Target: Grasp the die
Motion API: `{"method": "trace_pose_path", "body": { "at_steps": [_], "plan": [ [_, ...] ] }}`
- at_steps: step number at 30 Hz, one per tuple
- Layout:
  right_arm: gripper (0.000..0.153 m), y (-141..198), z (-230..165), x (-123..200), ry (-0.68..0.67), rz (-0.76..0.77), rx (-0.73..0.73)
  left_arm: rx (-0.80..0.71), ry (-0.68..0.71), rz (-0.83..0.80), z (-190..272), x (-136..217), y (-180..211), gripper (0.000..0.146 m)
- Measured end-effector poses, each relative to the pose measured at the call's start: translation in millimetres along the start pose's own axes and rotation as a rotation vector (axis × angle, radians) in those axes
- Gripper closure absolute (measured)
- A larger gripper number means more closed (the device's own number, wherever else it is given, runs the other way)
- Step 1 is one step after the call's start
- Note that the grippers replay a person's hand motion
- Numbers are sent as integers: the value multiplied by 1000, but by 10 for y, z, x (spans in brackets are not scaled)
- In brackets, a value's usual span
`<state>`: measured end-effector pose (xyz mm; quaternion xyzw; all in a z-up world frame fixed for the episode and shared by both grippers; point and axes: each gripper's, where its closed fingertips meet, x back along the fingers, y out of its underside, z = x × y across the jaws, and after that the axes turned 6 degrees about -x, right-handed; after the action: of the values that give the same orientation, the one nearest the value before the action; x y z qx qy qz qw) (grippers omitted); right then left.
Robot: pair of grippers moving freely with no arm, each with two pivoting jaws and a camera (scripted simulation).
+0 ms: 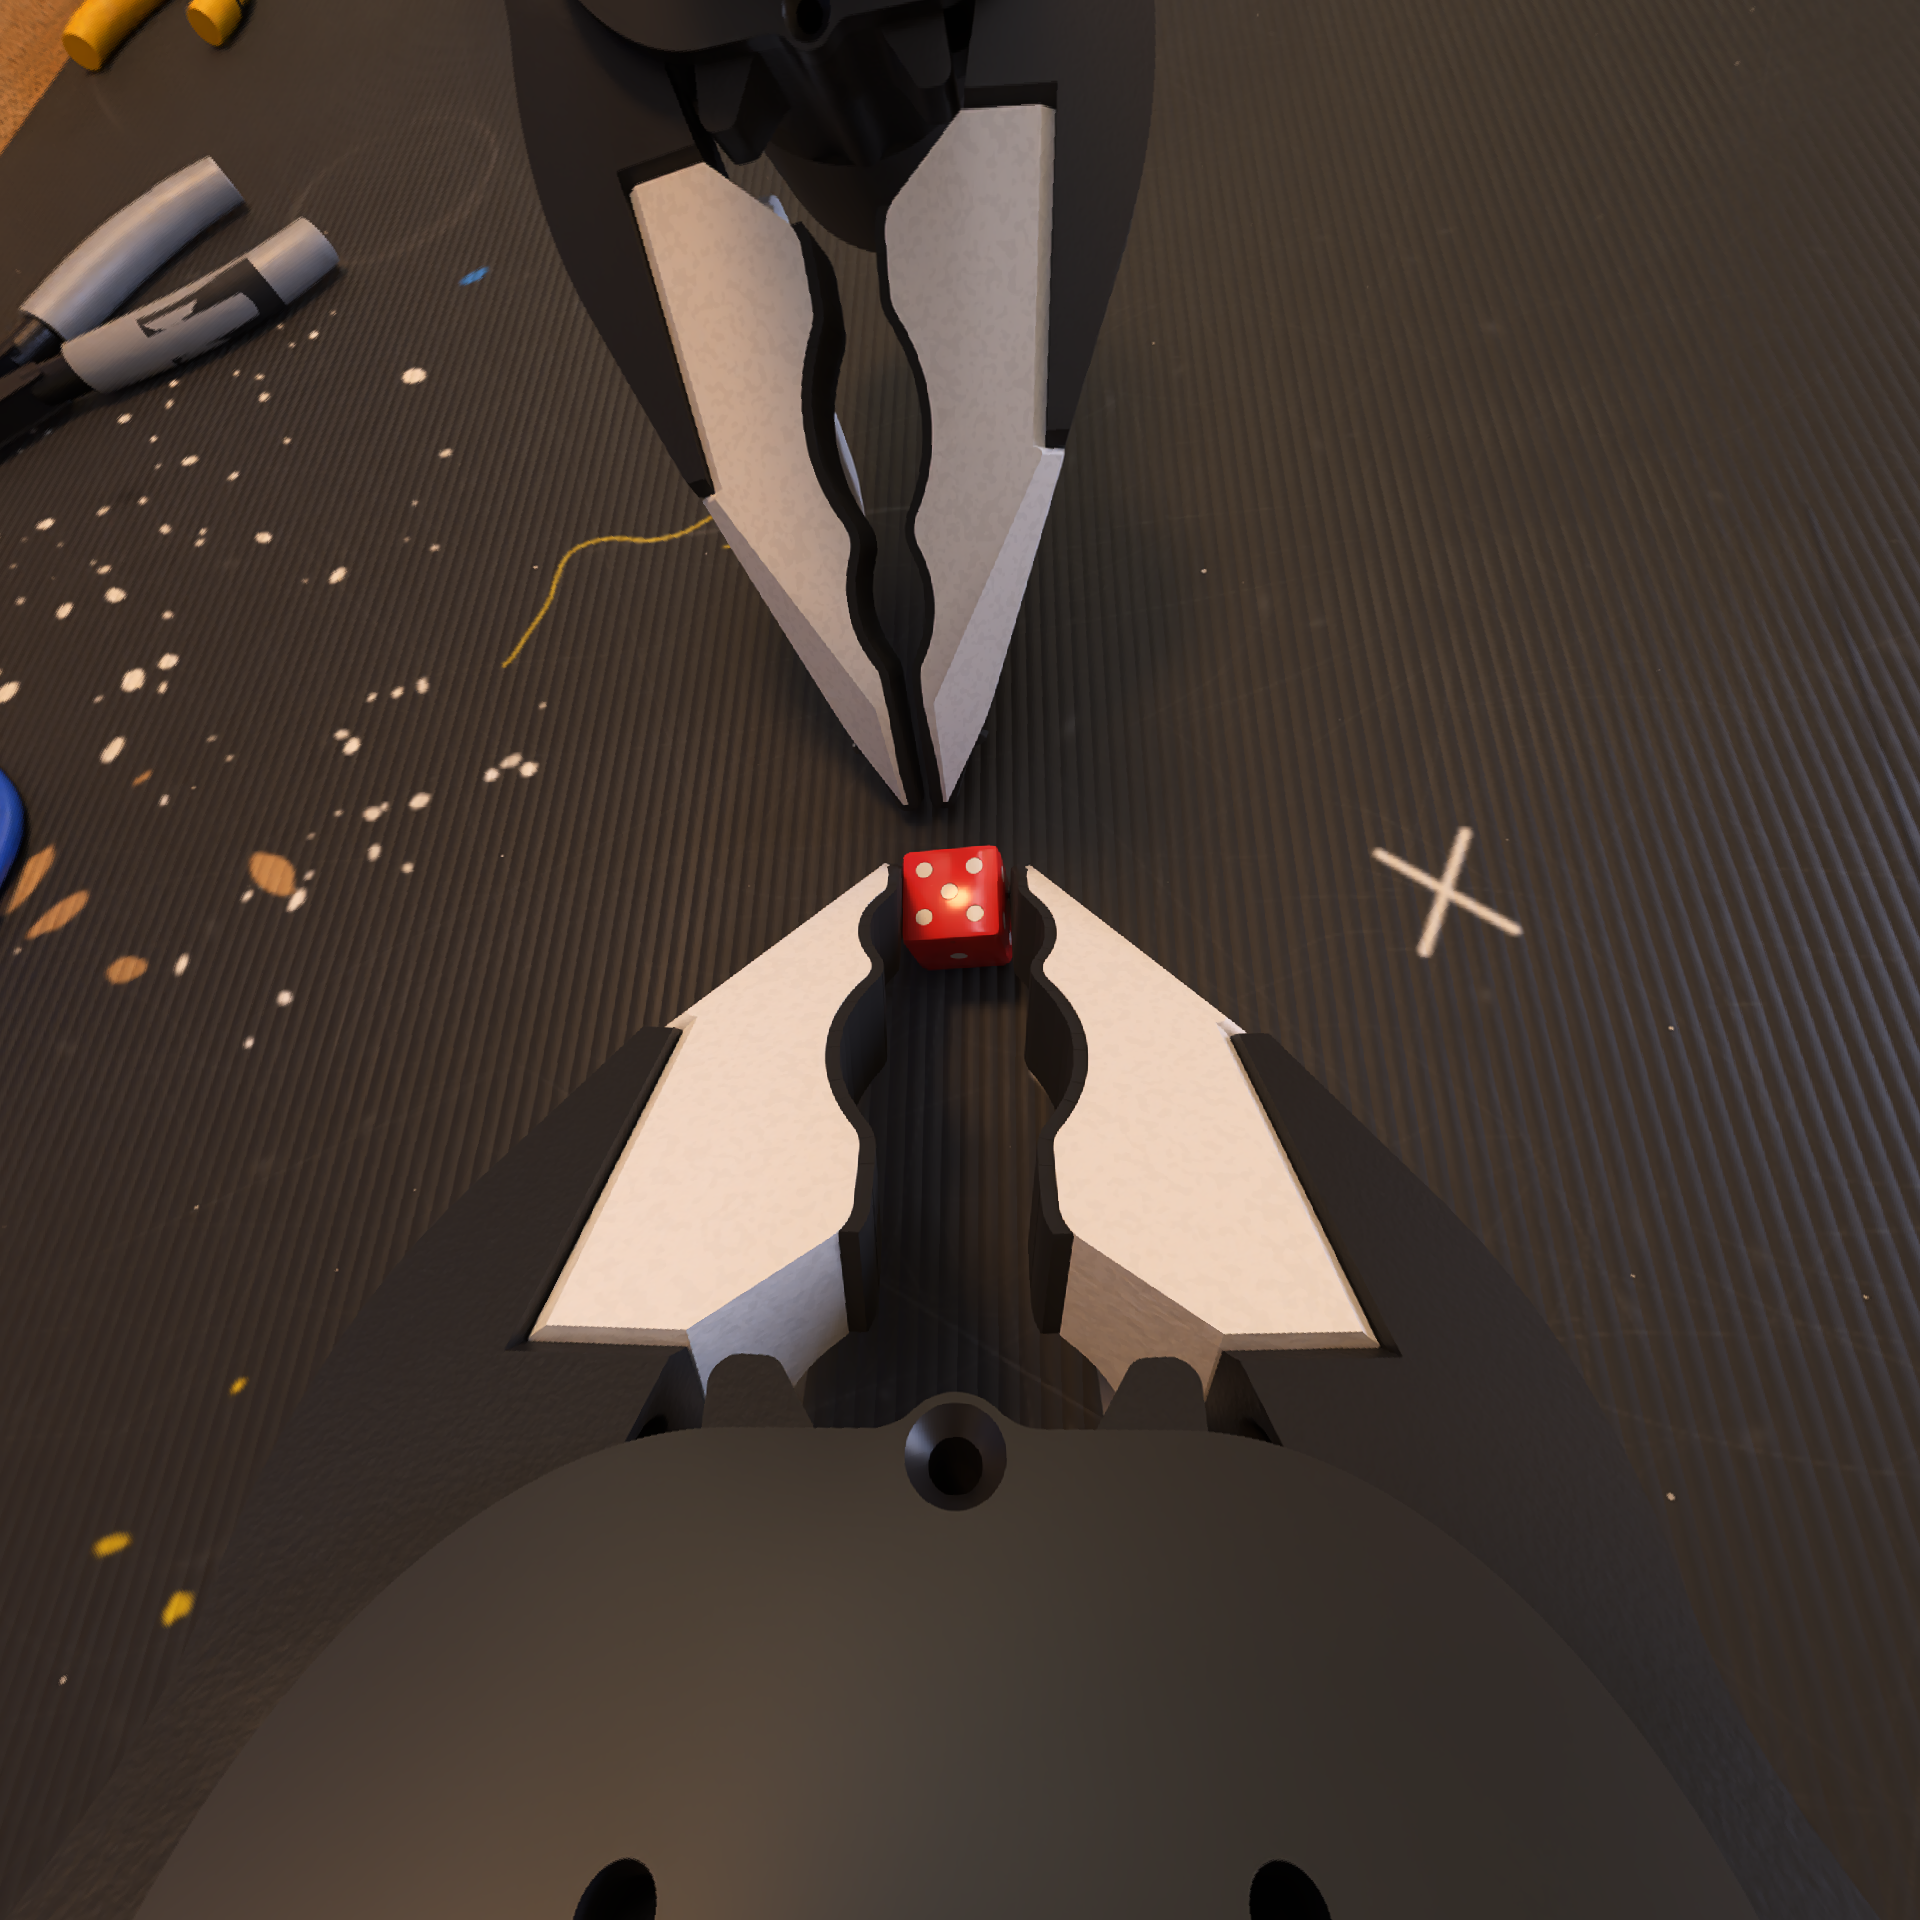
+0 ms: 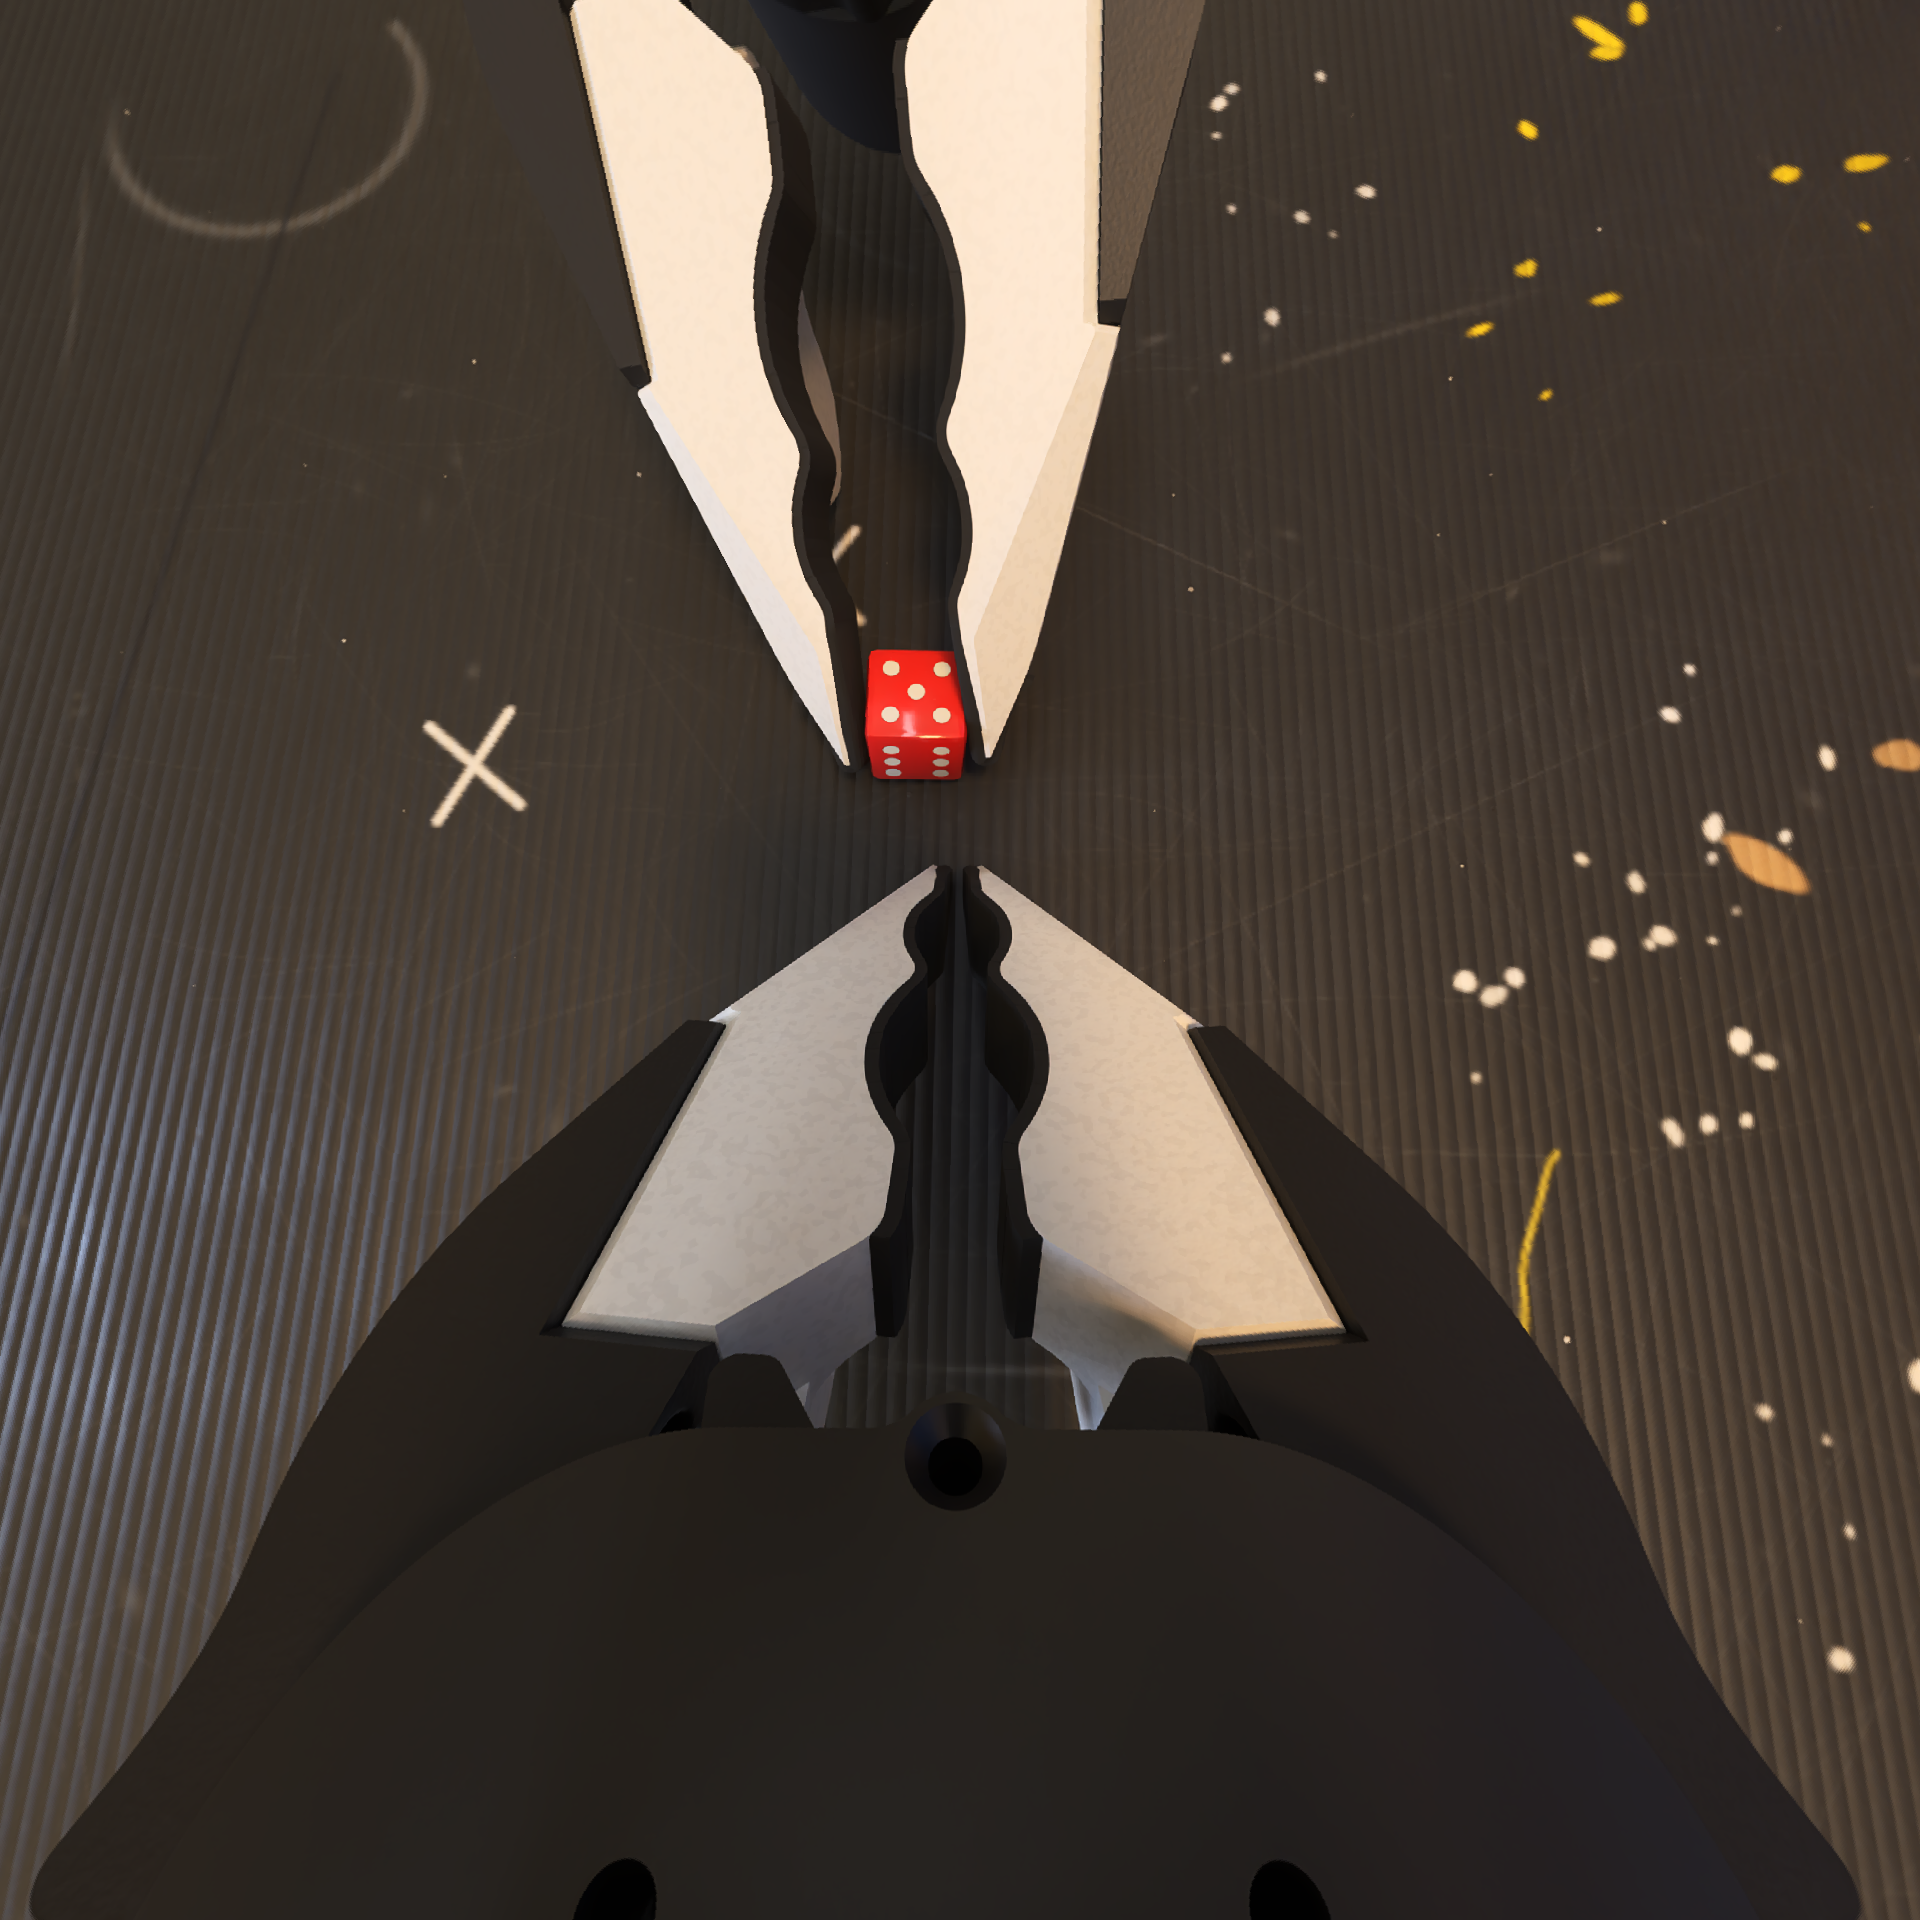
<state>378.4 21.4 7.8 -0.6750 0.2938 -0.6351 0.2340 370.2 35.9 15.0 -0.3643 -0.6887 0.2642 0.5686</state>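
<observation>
A small red die point(image 1: 954, 904) with white pips sits on the dark ribbed mat point(image 1: 1455, 520), five pips up. My left gripper point(image 1: 958, 871) has its two fingertips against the die's left and right sides, shut on it. In the right wrist view the die point(image 2: 914, 712) shows between the left gripper's tips point(image 2: 916, 761). My right gripper point(image 2: 957, 869) is shut and empty, tips pointing at the die from the opposite side, a short gap away. It also shows in the left wrist view point(image 1: 925, 800).
Two grey markers point(image 1: 156, 281) and yellow pieces point(image 1: 104, 36) lie at the far left. A white X mark point(image 1: 1444, 891) is beside the die. Paint specks point(image 1: 135, 681), a yellow thread point(image 1: 582, 577) and a chalk circle point(image 2: 270, 135) mark the mat.
</observation>
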Motion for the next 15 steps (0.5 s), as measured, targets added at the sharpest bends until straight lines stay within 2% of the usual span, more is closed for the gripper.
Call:
{"method": "trace_pose_path", "body": {
  "at_steps": [8, 15],
  "plan": [
    [151, 0, -2, 1, 1, 26, -1, 47, 58, -14, 35, 13, 35, 126],
    [151, -4, 10, 0, 4, 29, -9, 12, 24, -28, 35, 11, 52, 126]
  ]
}}
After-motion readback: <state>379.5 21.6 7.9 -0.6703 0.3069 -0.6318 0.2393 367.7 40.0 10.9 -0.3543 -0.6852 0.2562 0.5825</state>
